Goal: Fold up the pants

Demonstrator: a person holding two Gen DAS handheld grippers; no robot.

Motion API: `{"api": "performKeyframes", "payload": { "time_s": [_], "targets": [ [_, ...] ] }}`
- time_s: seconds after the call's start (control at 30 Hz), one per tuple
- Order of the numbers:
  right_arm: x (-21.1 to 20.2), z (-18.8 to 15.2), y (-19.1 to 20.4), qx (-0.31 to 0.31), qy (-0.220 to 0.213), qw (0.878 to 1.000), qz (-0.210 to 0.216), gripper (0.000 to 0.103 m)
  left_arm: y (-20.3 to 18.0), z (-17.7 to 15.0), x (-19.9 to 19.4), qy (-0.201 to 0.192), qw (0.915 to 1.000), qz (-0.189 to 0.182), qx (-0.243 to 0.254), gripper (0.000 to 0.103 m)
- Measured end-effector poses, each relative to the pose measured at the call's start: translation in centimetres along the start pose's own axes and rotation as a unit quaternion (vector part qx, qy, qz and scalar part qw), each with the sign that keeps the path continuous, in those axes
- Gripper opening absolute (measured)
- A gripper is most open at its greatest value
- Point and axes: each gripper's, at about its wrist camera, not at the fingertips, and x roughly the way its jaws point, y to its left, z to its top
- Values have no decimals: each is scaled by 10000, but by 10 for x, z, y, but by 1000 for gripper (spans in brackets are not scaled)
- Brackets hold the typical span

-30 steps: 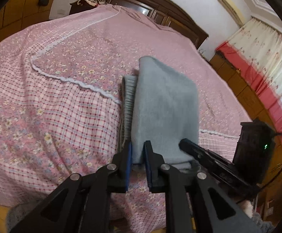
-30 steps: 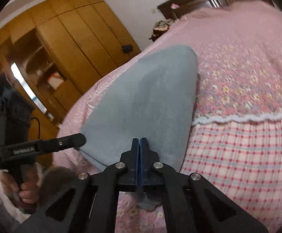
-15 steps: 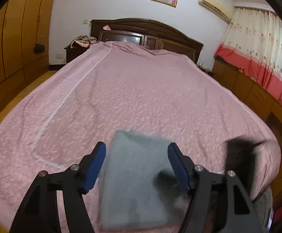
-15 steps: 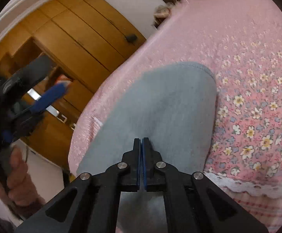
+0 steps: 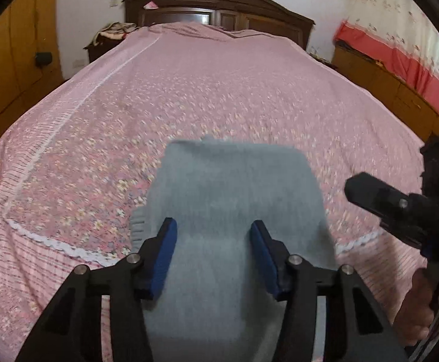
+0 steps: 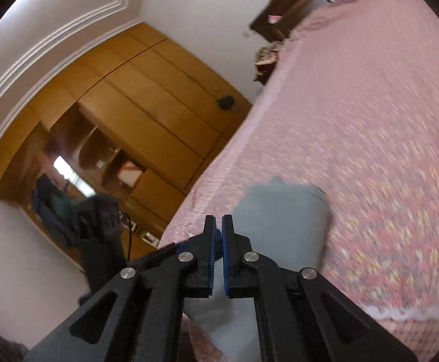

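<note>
The grey pants [image 5: 234, 199] lie folded into a compact rectangle on the pink floral bedspread [image 5: 189, 90], near the foot of the bed. My left gripper [image 5: 213, 238] is open, lifted above the near part of the pants and holding nothing. My right gripper [image 6: 219, 241] has a narrow gap between its jaws and nothing in it, raised above the pants [image 6: 280, 220]. The right gripper's body also shows at the right edge of the left wrist view [image 5: 400, 211].
A dark wooden headboard [image 5: 219, 3] stands at the far end of the bed. Wooden wardrobes [image 6: 135, 114] line the left wall. A low cabinet and red-and-white curtains [image 5: 400, 45] stand on the right. A nightstand with clothes [image 5: 110, 33] stands left of the headboard.
Both grippers have let go of the pants' near edge and pulled up and back. The left jaws opened wide; the right jaws parted slightly. The folded pants stay on the bed.
</note>
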Motion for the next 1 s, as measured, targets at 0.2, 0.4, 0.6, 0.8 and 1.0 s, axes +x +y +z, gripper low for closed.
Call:
{"api": "performKeyframes", "payload": {
  "time_s": [0.2, 0.4, 0.6, 0.8, 1.0],
  "targets": [
    [54, 34, 0, -20, 314, 9994, 174, 6, -5, 25, -27, -474, 9979, -446, 34, 54],
    [102, 11, -48, 203, 1115, 9920, -558, 0, 24, 8, 24, 274, 9986, -267, -356, 43],
    [65, 20, -58, 491, 746, 9943, -576, 2, 55, -2, 16, 15, 9937, -606, -943, 20],
    [71, 44, -40, 591, 663, 9960, 18, 11, 33, 19, -20, -415, 9945, -574, -778, 21],
    [101, 21, -58, 168, 963, 9919, -813, 0, 37, 4, 28, 166, 9972, -347, -643, 22]
  ]
}}
